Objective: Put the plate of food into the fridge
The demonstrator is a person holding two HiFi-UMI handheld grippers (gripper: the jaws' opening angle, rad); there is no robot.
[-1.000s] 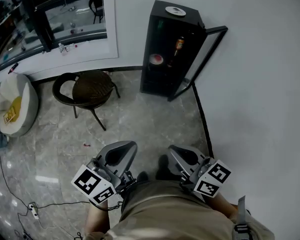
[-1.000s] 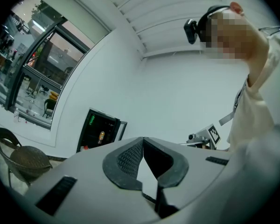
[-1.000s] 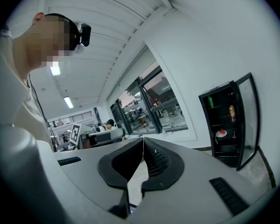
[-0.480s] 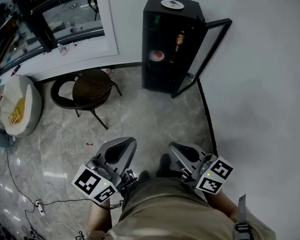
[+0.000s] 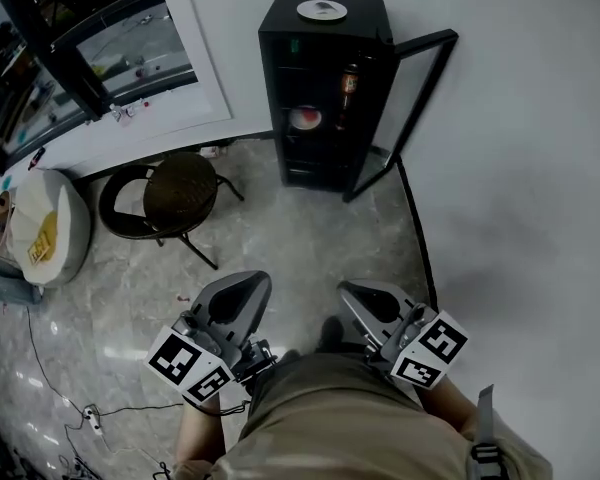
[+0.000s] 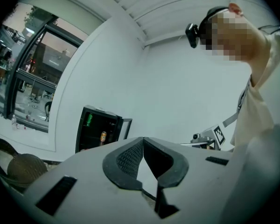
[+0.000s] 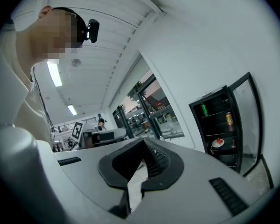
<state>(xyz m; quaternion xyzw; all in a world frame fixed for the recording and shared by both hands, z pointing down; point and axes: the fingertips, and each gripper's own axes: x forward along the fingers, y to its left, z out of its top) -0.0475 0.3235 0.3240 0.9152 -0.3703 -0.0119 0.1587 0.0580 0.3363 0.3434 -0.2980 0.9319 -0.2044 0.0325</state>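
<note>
Grey marble-tiled floor (image 5: 290,243) bears a black mini fridge (image 5: 276,88) with open glass door, a round dark-brown chair (image 5: 176,190), a white sack (image 5: 42,223) and thin black cables (image 5: 48,376). Fridge top carries a round white dish (image 5: 322,9); the middle shelf (image 5: 325,129) carries a white plate of red food (image 5: 304,118).

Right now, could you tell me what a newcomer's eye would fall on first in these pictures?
The black fridge against the white wall stands out first, its glass door standing open, with a plate of food on a middle shelf and a second plate on top. Nearer, the left gripper and right gripper are shut and empty, side by side.
</note>
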